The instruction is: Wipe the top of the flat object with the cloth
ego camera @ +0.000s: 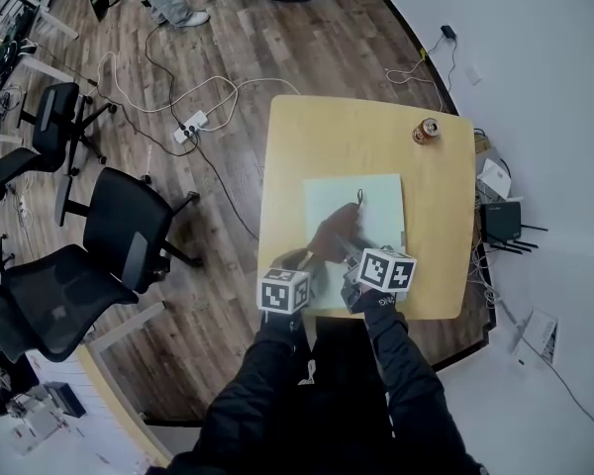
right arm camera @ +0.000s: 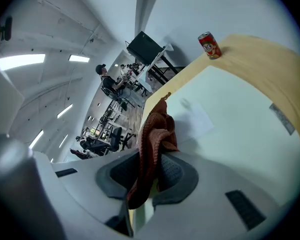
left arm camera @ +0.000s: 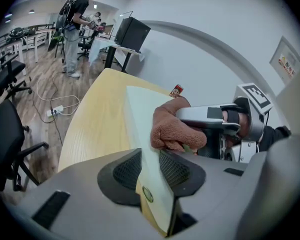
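A pale green flat board (ego camera: 371,201) lies on the light wooden table (ego camera: 307,137). My left gripper (ego camera: 295,262) is at the board's near left edge. In the left gripper view the board (left arm camera: 140,109) runs between the two pads, and the left gripper (left arm camera: 150,166) is shut on that edge. My right gripper (ego camera: 351,257) is shut on a brown cloth (ego camera: 332,236), which rests on the near part of the board. The cloth (right arm camera: 152,134) hangs bunched between the right gripper's (right arm camera: 150,171) pads. From the left gripper view the cloth (left arm camera: 170,126) sits just beyond the clamped edge.
A red drink can (ego camera: 427,130) stands at the table's far right corner. Black office chairs (ego camera: 129,231) stand on the floor to the left, near cables and a power strip (ego camera: 190,127). A person (left arm camera: 75,19) stands far off in the room.
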`<state>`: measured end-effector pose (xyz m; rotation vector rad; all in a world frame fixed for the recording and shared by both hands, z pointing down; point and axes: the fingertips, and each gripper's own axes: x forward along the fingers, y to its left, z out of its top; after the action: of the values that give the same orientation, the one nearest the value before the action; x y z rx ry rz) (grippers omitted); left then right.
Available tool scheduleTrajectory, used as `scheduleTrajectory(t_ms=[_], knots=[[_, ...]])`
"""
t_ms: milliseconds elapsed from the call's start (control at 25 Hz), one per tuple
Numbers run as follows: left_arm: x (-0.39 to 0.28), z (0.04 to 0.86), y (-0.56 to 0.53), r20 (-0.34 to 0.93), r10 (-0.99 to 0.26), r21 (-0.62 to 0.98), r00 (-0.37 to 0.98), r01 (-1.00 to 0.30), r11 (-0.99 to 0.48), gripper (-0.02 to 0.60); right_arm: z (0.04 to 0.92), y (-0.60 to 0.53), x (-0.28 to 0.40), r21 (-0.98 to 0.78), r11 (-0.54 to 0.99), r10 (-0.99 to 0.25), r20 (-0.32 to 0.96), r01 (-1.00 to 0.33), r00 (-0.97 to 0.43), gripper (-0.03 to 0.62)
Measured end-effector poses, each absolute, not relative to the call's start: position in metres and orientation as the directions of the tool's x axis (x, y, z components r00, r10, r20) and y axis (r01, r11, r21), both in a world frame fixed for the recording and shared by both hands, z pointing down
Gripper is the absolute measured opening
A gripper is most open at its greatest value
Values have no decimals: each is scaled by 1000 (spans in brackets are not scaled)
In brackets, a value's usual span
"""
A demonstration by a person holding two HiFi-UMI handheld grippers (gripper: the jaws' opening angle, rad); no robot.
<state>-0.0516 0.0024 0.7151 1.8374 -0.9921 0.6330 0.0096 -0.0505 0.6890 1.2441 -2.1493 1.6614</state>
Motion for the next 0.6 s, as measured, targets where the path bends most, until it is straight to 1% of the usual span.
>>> scheduleTrajectory(t_ms=[600], knots=[[-53, 716, 3, 764, -364, 476, 533, -846, -241, 130, 691, -47, 104, -650, 14, -551, 629, -760, -548, 94]])
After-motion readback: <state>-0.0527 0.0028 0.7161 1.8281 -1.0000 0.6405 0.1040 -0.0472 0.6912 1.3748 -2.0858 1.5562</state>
